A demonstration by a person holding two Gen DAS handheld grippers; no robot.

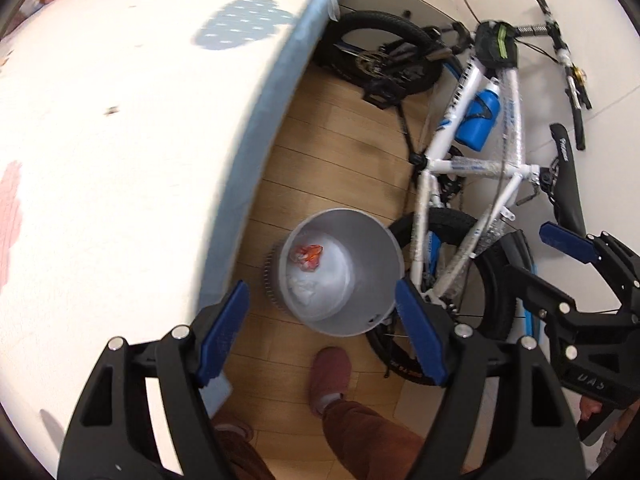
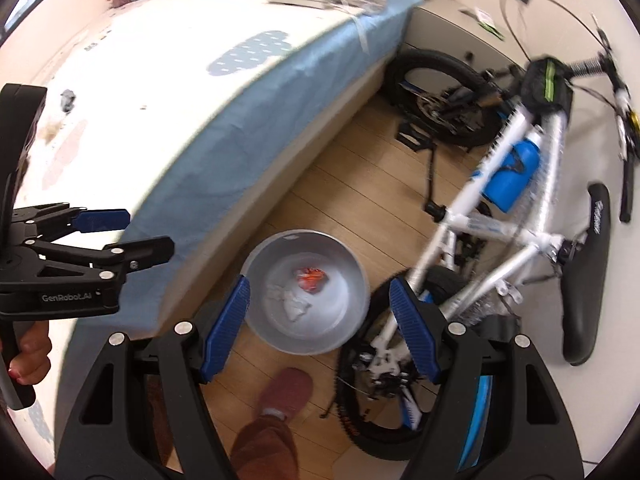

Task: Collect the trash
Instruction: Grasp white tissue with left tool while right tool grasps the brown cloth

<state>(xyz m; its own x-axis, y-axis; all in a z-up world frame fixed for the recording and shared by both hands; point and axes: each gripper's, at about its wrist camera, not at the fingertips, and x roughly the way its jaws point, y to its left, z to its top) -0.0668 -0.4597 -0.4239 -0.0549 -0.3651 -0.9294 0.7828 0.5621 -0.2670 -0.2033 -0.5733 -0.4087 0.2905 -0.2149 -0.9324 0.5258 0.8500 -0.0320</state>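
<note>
The grey bin (image 1: 342,272) is standing on the wooden floor (image 1: 340,152) between the bed (image 1: 120,140) and the white bicycle (image 1: 476,164), and it is already holding 2 pieces of trash: a crumpled orange-and-white wrapper (image 1: 308,257) and a wad of white tissue (image 1: 306,290), both lying on its bottom. So part of the collecting looks done. On the bedspread, seen from the right wrist, a small dark crumpled scrap (image 2: 68,100) is lying well apart from the bin, and in my judgement that is still waiting to be picked up; I cannot tell what it is.

The left gripper (image 1: 322,330) is pointing steeply down over the bin with its blue pads spread wide, and nothing is sitting between them. The right gripper (image 2: 320,322) is hanging just beside it, aimed down at the same bin, its jaws likewise wide apart and holding nothing. A hand (image 2: 28,354) is wrapping the left tool's handle at the edge of the right view. The person is standing close to the bin, a pink slipper (image 1: 330,376) planted just short of it.
</note>
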